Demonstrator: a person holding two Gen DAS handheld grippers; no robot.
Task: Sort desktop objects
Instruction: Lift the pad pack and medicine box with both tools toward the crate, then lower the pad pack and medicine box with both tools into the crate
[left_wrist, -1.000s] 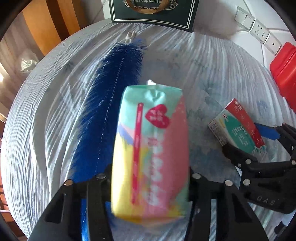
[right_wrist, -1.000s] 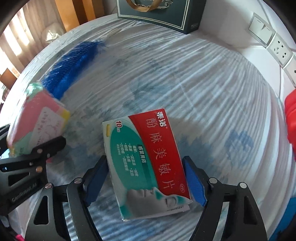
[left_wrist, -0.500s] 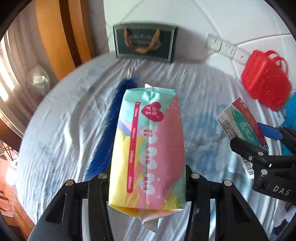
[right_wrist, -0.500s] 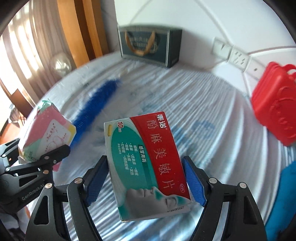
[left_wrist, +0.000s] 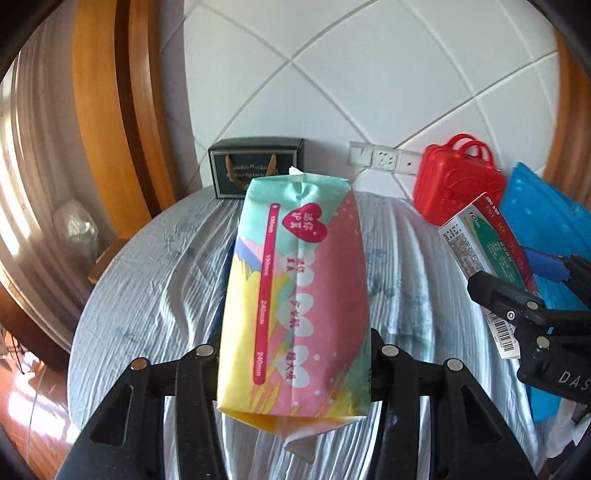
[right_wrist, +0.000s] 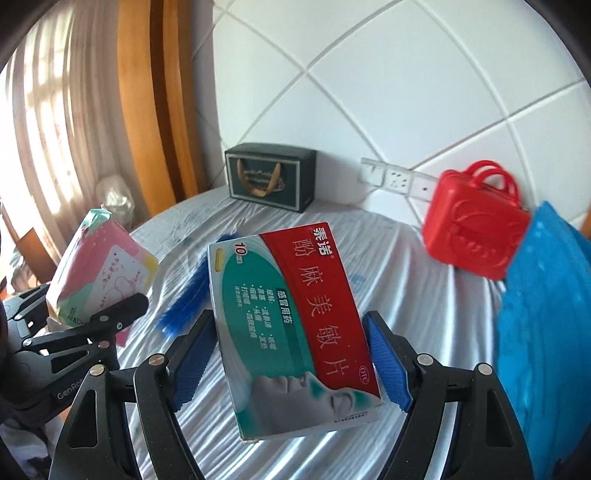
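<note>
- Left gripper (left_wrist: 295, 365): black jaws clamped on the two long sides of a pastel soft pack (left_wrist: 295, 295), pink, mint and yellow with a red heart; pack held clear above the table, long axis pointing away from the camera.
- Right gripper (right_wrist: 291, 354): blue-padded jaws closed on the side edges of a medicine box (right_wrist: 291, 328), red and green face with Chinese lettering turned up; box held in the air above the table.
- Grippers stand side by side, each visible in the other's view.
- Table (right_wrist: 406, 295): round, covered with a rumpled pale striped cloth.
- Blue feather duster (right_wrist: 184, 302): lying on the cloth under the box, partly hidden.
- Dark gift box (right_wrist: 271, 181): far edge, against the tiled wall.
- Red plastic case (right_wrist: 474, 236): far right, near the wall sockets (right_wrist: 395, 179).
- Blue textured item (right_wrist: 546, 325): right edge, kind unclear.
</note>
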